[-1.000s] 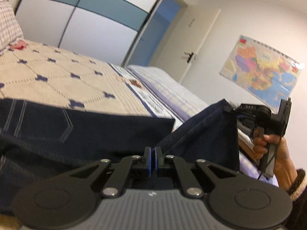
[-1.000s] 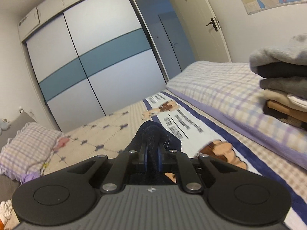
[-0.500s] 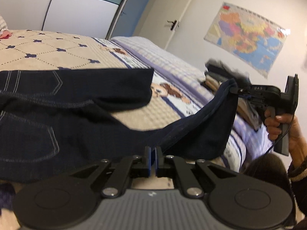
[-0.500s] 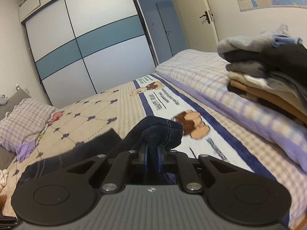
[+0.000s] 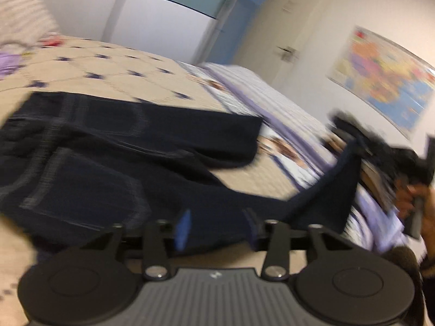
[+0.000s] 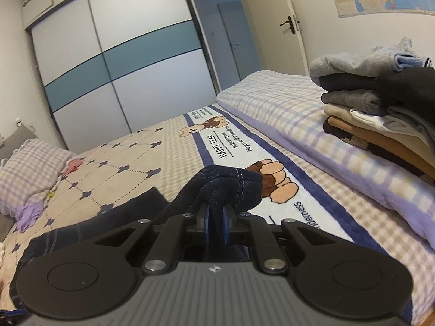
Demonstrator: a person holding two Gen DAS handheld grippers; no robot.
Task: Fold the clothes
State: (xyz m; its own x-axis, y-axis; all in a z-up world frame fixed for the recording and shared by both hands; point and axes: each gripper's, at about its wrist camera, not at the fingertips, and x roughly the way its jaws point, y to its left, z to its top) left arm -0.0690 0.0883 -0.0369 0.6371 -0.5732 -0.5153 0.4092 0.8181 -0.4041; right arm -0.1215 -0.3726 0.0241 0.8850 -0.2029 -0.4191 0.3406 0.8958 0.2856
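Left wrist view, blurred: the left hand-held gripper (image 5: 216,228) hangs released, fingers spread wide, just above dark jeans (image 5: 114,163) spread across the bed (image 5: 114,68). One trouser leg runs right and rises to the right hand-held gripper (image 5: 361,146), gripped by a person's hand (image 5: 416,203). Right wrist view: the right hand-held gripper (image 6: 216,225) is clenched on the bunched hem of the jeans (image 6: 231,187), lifted over the bed's (image 6: 122,163) bear-print border. A stack of folded clothes (image 6: 380,114) sits far right on a checked blanket (image 6: 312,125).
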